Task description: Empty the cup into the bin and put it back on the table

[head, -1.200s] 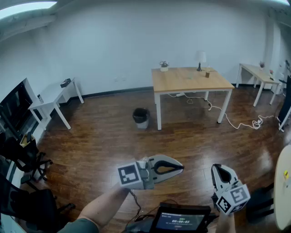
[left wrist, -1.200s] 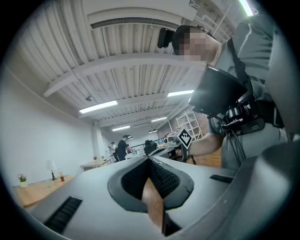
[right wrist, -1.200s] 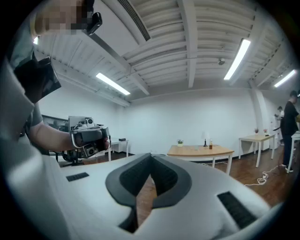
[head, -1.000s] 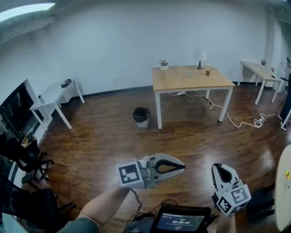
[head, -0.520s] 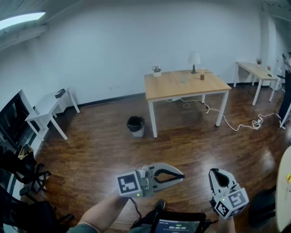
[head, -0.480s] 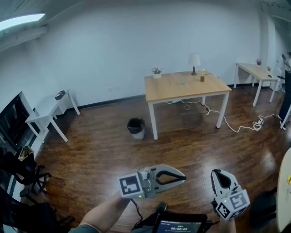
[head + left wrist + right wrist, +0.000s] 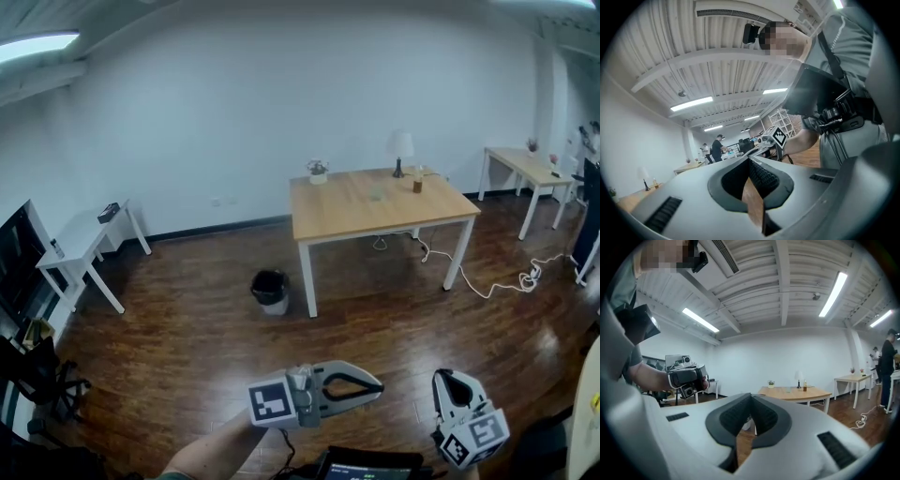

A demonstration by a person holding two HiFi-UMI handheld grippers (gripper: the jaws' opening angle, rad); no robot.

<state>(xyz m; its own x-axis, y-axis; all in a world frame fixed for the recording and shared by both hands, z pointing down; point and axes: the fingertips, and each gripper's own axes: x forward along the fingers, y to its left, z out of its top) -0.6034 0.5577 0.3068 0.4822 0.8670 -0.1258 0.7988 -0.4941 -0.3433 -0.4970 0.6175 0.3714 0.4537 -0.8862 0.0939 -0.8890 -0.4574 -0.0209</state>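
Note:
A small pale cup (image 7: 376, 195) stands on the wooden table (image 7: 347, 214) across the room, beside a lamp (image 7: 401, 150), a potted plant (image 7: 318, 171) and a brown bottle (image 7: 417, 186). A black bin (image 7: 271, 290) with a white liner sits on the floor left of the table. My left gripper (image 7: 378, 384) is held low in front of me, pointing right, shut and empty. My right gripper (image 7: 444, 376) is beside it, pointing toward the table, also shut with nothing held. The right gripper view shows the table (image 7: 794, 393) beyond the closed jaws.
A white side table (image 7: 84, 246) stands at the left wall and a white desk (image 7: 530, 169) at the right. A white cable (image 7: 506, 281) trails on the wood floor right of the table. Dark chairs (image 7: 37, 375) crowd the left edge. A screen (image 7: 366, 464) hangs at my chest.
The view has shifted: table and bin sit further left and slightly lower in frame, and look a little closer. Both grippers stay low and shut, in the same pose.

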